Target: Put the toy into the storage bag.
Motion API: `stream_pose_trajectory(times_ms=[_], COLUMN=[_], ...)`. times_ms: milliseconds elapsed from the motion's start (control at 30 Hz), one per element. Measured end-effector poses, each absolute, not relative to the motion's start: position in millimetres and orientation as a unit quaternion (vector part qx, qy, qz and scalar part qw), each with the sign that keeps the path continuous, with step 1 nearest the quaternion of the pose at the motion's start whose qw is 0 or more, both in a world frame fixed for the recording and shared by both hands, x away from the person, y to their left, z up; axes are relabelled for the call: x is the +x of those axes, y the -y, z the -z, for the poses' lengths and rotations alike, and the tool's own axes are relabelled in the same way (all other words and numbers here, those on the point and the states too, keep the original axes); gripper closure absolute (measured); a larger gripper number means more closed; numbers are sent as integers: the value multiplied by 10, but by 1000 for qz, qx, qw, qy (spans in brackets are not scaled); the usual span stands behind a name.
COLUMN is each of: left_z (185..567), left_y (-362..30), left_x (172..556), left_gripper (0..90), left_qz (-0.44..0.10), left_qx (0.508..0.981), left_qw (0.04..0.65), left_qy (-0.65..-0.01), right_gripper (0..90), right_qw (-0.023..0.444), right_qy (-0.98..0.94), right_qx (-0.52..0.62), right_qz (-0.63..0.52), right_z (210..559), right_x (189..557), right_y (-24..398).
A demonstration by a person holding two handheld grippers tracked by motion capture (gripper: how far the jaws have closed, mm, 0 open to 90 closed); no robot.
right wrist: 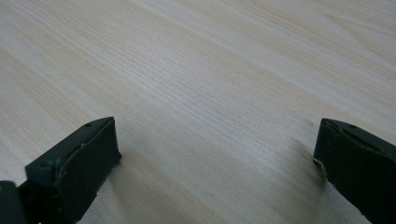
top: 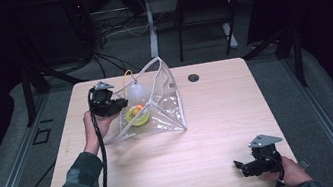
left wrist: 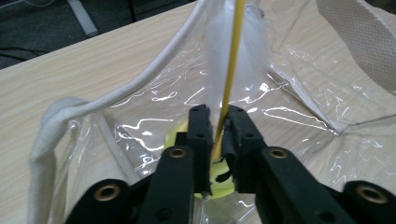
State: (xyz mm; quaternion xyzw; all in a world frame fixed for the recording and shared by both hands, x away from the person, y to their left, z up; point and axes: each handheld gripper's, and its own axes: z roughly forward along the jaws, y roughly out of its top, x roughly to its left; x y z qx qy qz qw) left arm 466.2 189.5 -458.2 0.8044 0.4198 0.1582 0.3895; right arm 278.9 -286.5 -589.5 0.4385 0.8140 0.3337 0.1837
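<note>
With the left claw (left wrist: 218, 122) clamped on the yellow strap (left wrist: 232, 65) at the clear bag (top: 166, 104) on the tabletop (top: 221, 130), and the right claw (top: 245, 167) apart and idle, the next move probably requires a steady pull.

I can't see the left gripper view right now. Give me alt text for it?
The left gripper, its two black jaws nearly shut, pinches a thin yellow cord that runs straight up out of view. Behind the jaws lies a clear plastic bag with white webbing straps, with a round yellow-green object partly hidden inside, all resting on a pale wooden table.
</note>
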Motion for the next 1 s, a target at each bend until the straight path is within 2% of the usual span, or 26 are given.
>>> stream_pose_trajectory(times_ms=[133,200,433,833,1000], left_z=[4530,4500,4349,4145,4114], left_y=[-1957,-1981,-2086,-2310,-2429], left_x=[4623,4593,4450,4127,3969], left_gripper=[689,590,347,175,153], left_qz=[-159,-168,-185,-213,-229], left_qx=[801,797,797,789,784], left_qw=[394,394,394,401,401], left_qy=[-422,-427,-419,-414,-416], right_gripper=[0,0,0,0,0], right_qw=[184,184,183,184,184], right_qy=[-814,-814,-814,-814,-813], right_qx=[438,438,439,438,438], right_qz=[-334,-334,-334,-333,-336], right_z=[5896,5896,5896,5895,5896], right_x=[2789,2789,2788,2789,2789], right_y=[2865,2865,2865,2866,2864])
